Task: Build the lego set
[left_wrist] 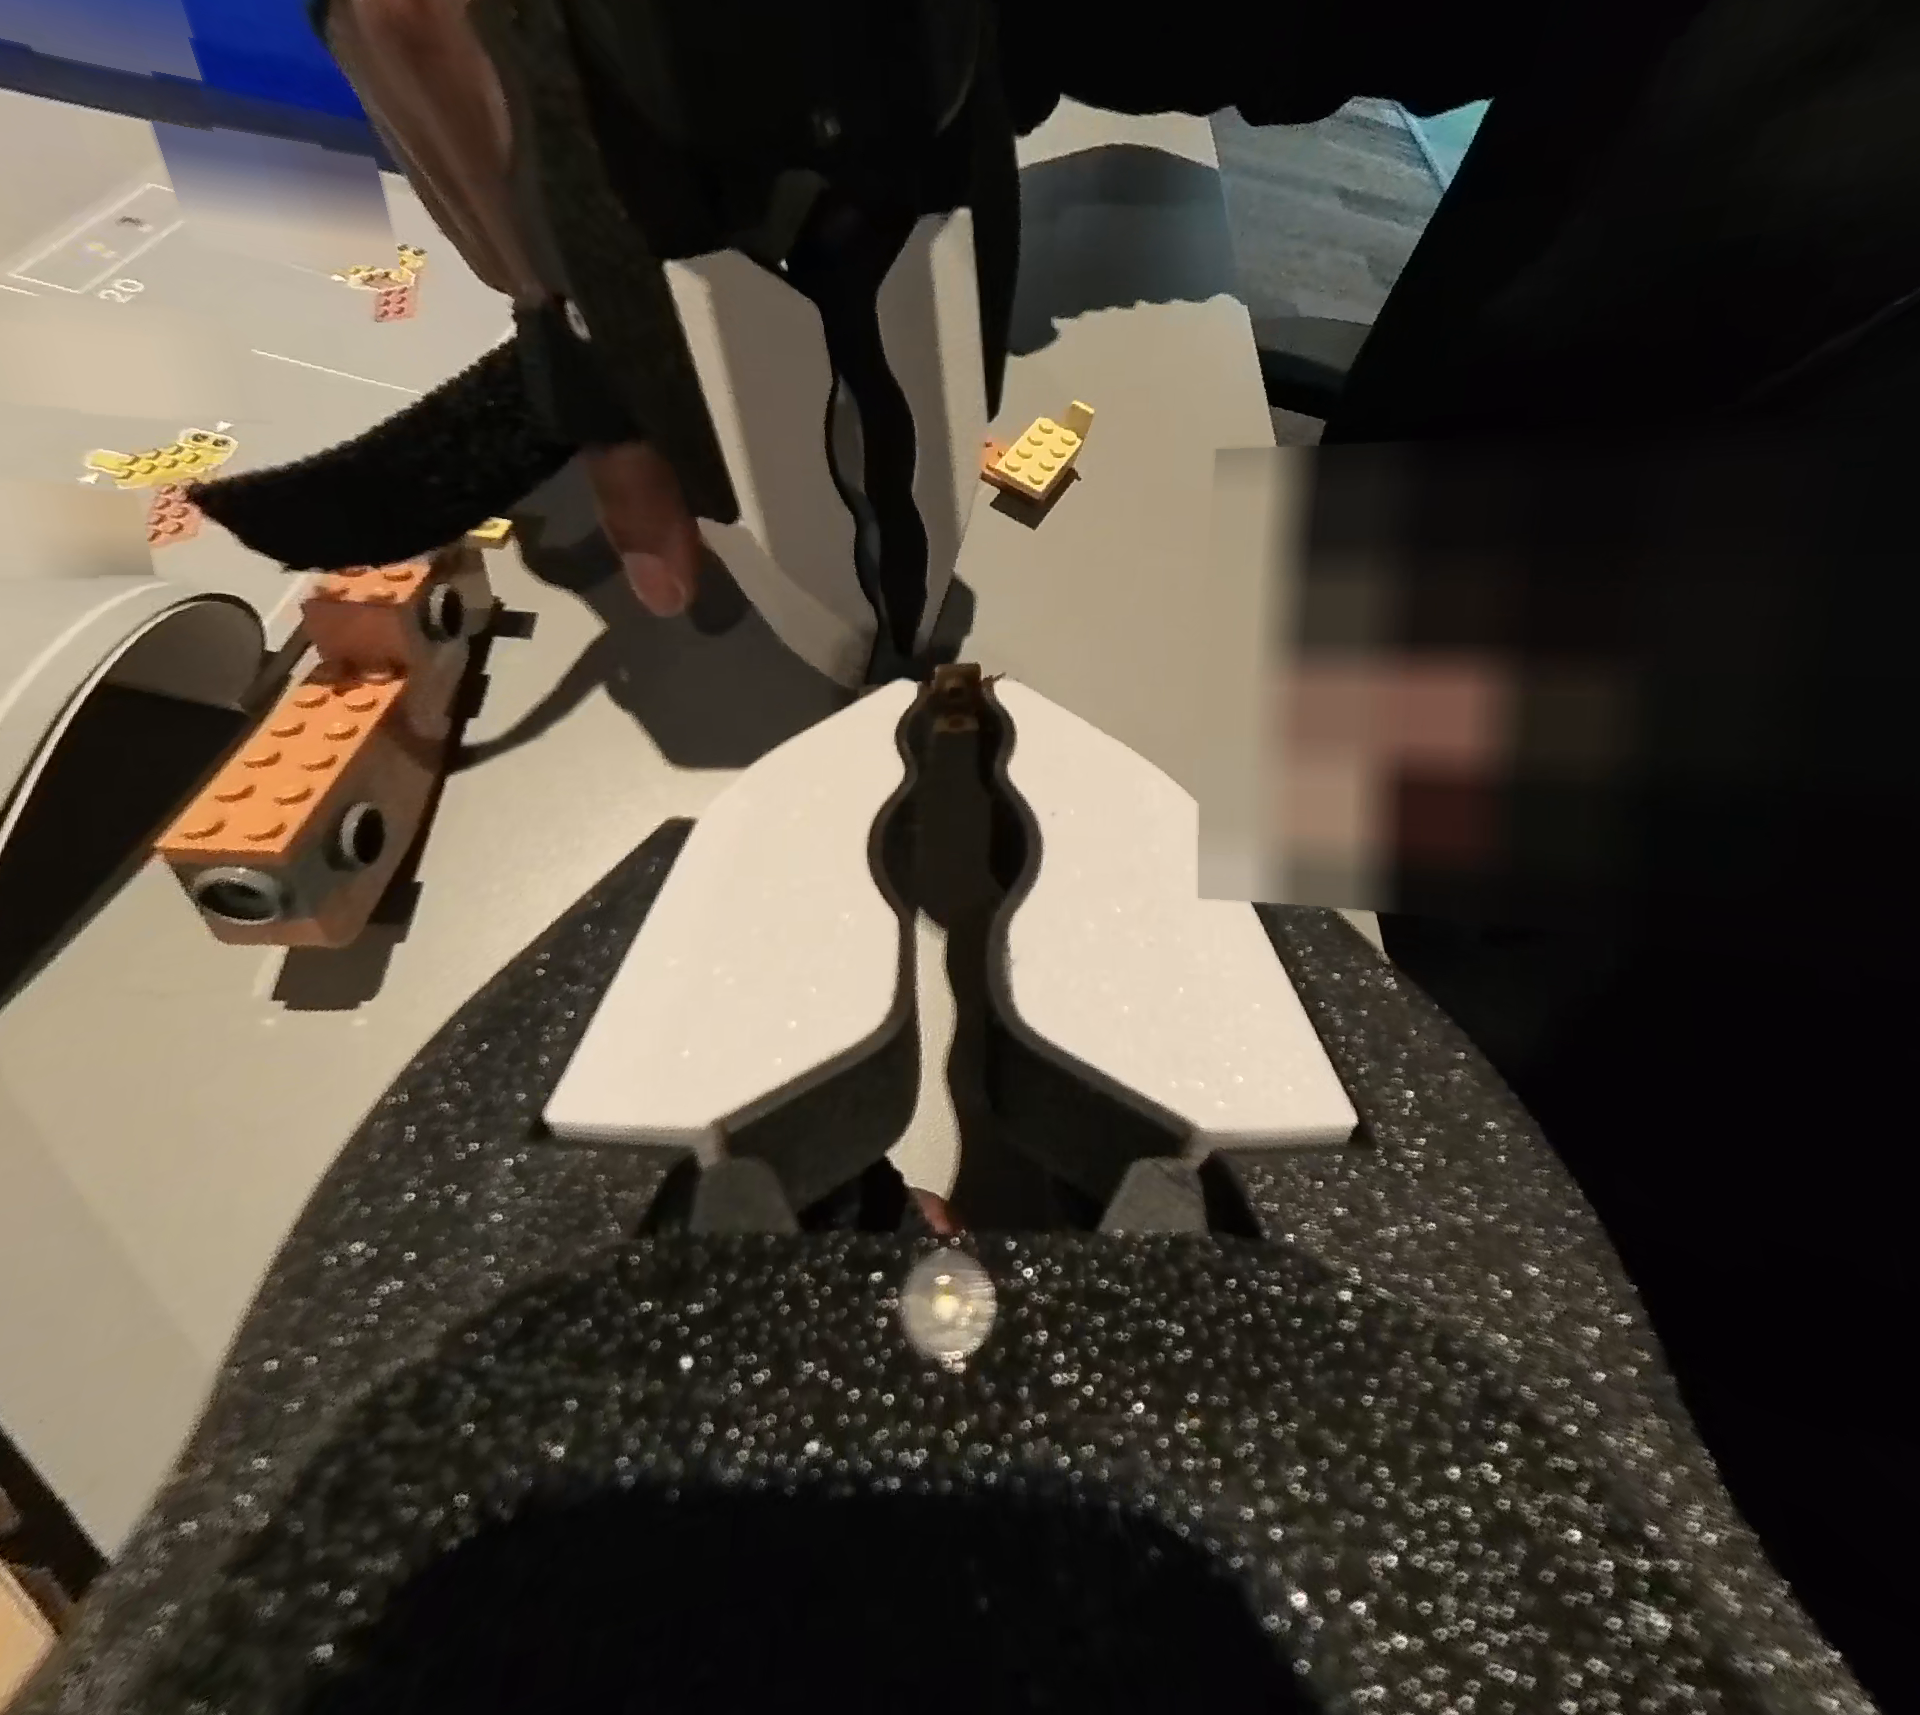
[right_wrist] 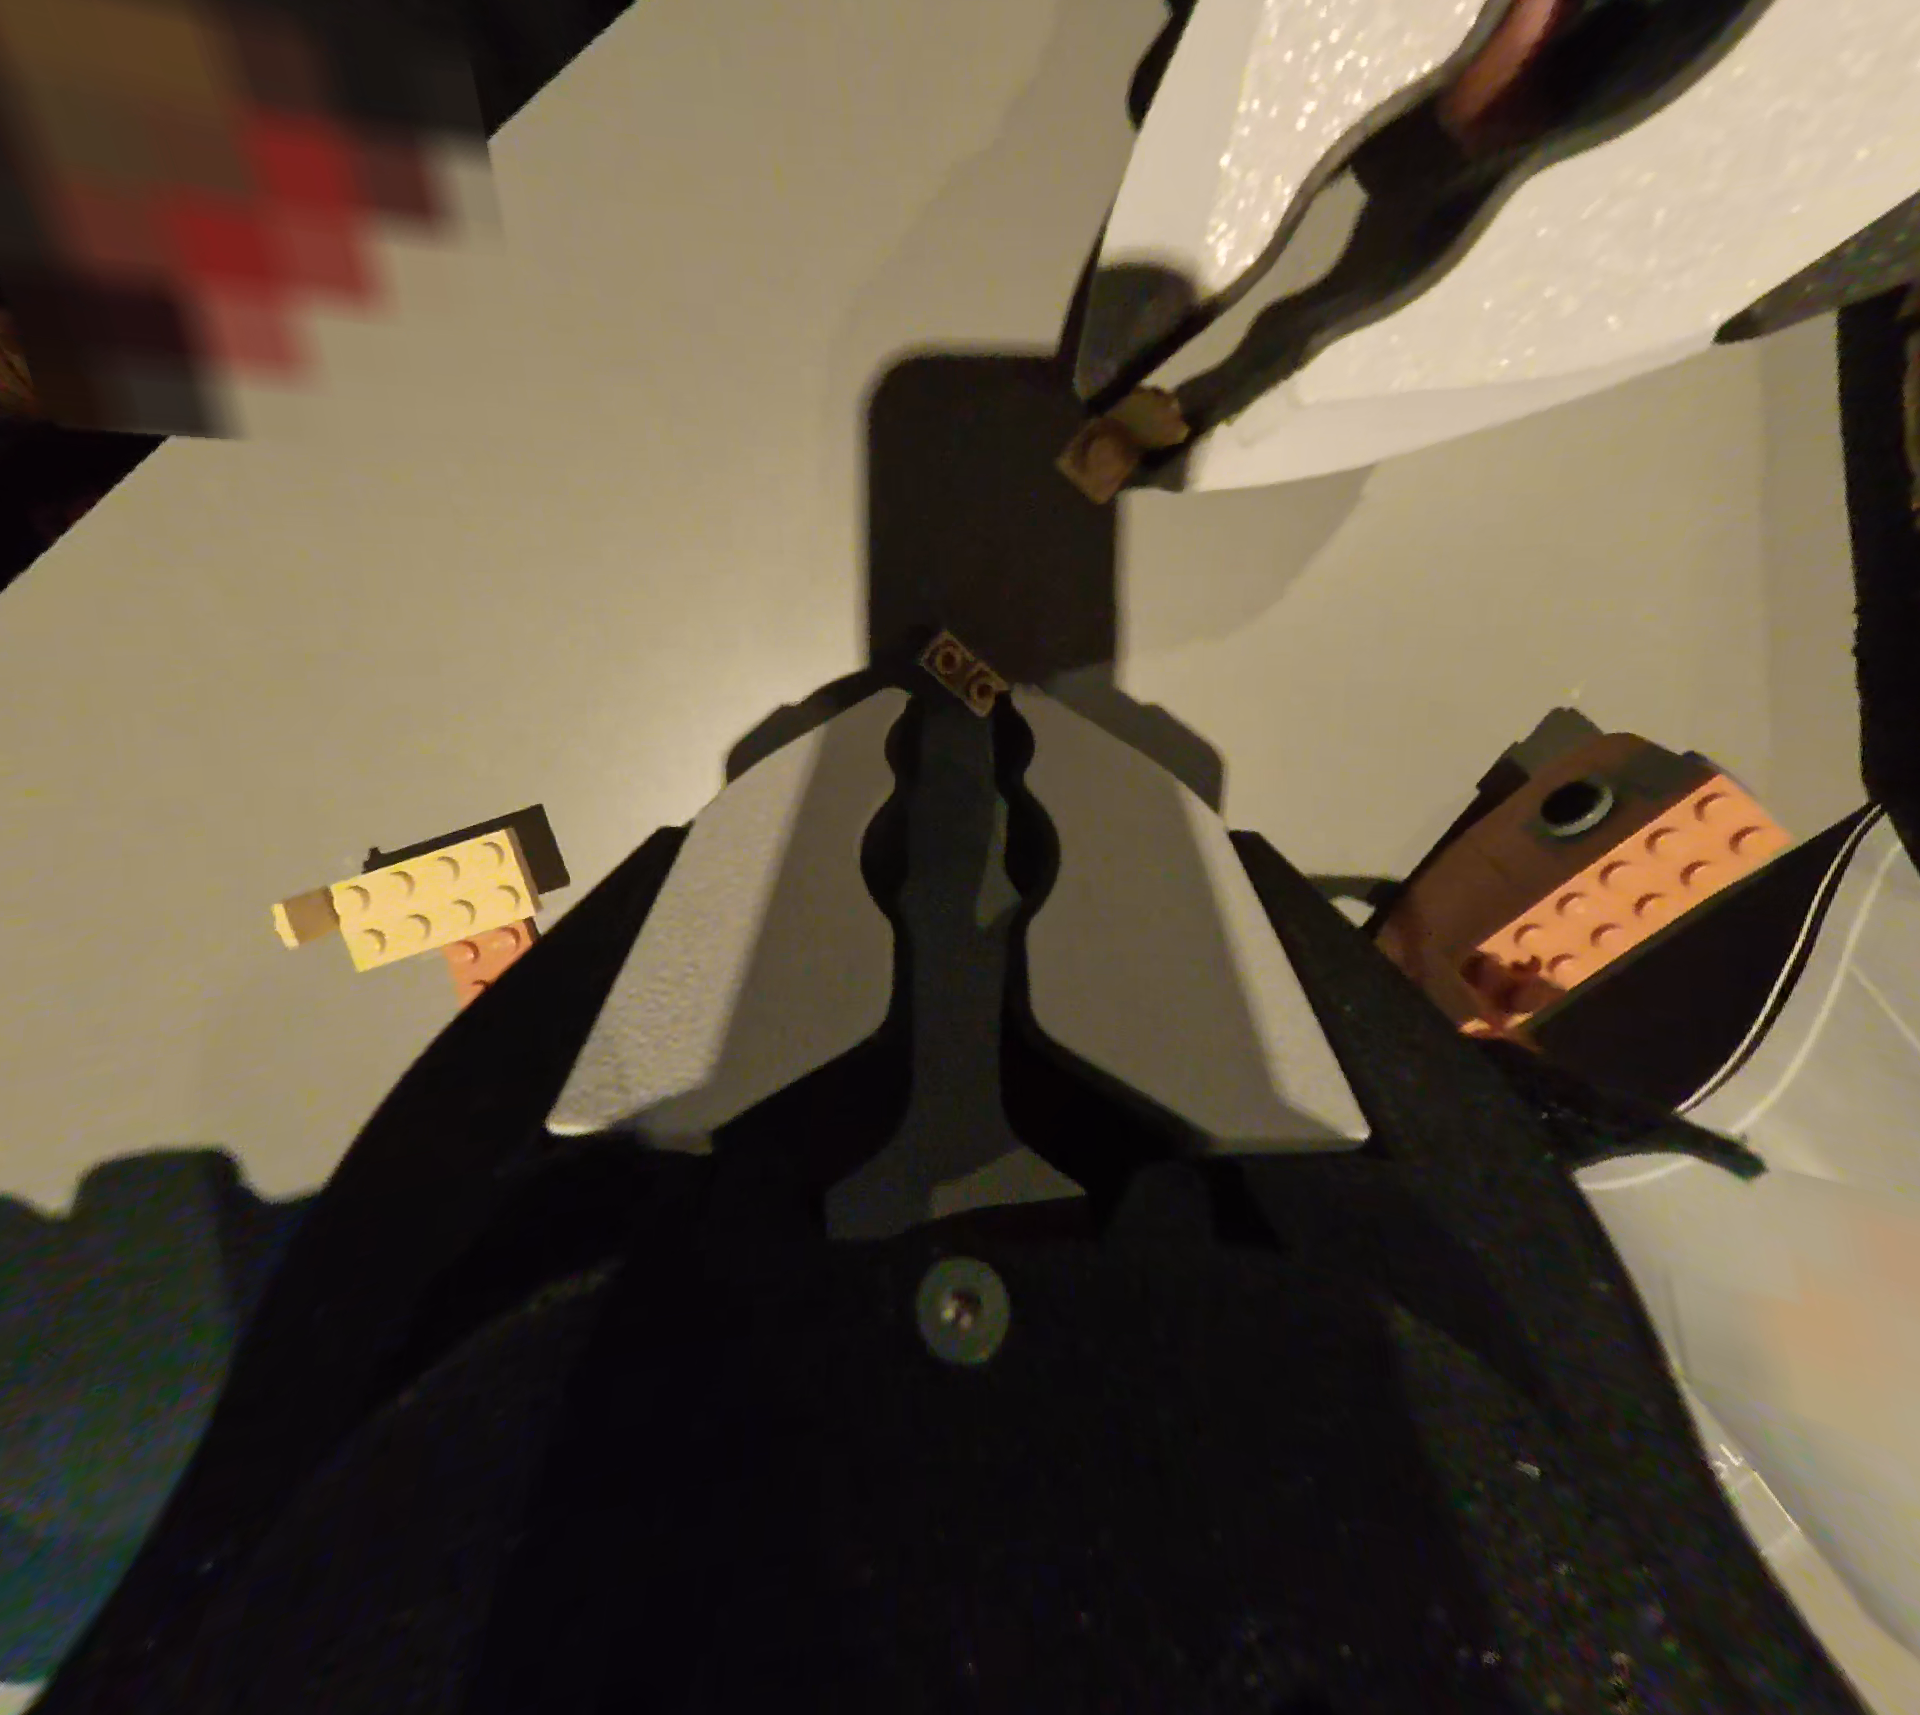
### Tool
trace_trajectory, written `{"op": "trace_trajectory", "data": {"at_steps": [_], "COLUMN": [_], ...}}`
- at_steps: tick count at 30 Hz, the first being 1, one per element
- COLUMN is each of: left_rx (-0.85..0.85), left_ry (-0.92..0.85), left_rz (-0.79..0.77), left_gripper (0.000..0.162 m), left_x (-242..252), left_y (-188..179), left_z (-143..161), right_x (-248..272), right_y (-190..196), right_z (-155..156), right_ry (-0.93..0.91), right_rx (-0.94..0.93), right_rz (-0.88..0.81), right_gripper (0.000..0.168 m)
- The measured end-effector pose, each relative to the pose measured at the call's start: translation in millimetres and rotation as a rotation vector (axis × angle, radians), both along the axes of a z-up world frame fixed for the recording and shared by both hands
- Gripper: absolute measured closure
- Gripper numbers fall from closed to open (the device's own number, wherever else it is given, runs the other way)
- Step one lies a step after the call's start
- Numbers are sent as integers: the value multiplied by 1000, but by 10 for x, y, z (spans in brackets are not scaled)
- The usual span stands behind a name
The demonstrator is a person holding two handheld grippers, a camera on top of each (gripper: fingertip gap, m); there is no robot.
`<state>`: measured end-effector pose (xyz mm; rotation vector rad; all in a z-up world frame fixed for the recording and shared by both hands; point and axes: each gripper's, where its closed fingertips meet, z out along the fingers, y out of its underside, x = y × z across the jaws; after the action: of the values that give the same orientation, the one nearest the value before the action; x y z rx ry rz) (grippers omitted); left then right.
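Observation:
My left gripper (left_wrist: 954, 691) is shut on a small brown piece (left_wrist: 954, 704) at its fingertips. In the right wrist view it comes in from the upper right (right_wrist: 1143, 418), with the brown piece (right_wrist: 1101, 452) sticking out of its tips. My right gripper (right_wrist: 964, 691) is shut on a small brown two-stud plate (right_wrist: 964, 671). In the left wrist view it points down from above (left_wrist: 896, 657), tip to tip with my left gripper. The two pieces are close together but apart, above the grey table (right_wrist: 520, 626).
An orange and brown brick build with round grey holes (left_wrist: 301, 761) lies left of my left gripper and also shows in the right wrist view (right_wrist: 1621, 896). A yellow plate assembly (left_wrist: 1039, 455) (right_wrist: 436, 912) lies on the table. An open instruction booklet (left_wrist: 260, 335) lies at the far left.

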<state>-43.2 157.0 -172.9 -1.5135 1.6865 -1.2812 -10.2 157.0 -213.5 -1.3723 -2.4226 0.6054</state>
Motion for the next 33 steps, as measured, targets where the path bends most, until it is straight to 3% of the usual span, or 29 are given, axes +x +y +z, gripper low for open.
{"op": "trace_trajectory", "data": {"at_steps": [9,15,22,33], "left_rx": [-7,-2,-13,-19], "left_ry": [-13,-17,-15,2], "left_rz": [-2,3,-3,6], "left_gripper": [155,155,155,155], "left_x": [-4,-6,-5,7], "left_y": [2,6,4,21], "left_z": [19,20,17,-7], "right_x": [-40,80,27,-74], "right_y": [49,109,40,28], "right_z": [-23,-58,-71,-58], "right_ry": [-2,-43,124,213], "right_rx": [-7,-38,-124,-184], "right_rz": [-46,-400,-696,-711], "right_gripper": [155,146,135,143]}}
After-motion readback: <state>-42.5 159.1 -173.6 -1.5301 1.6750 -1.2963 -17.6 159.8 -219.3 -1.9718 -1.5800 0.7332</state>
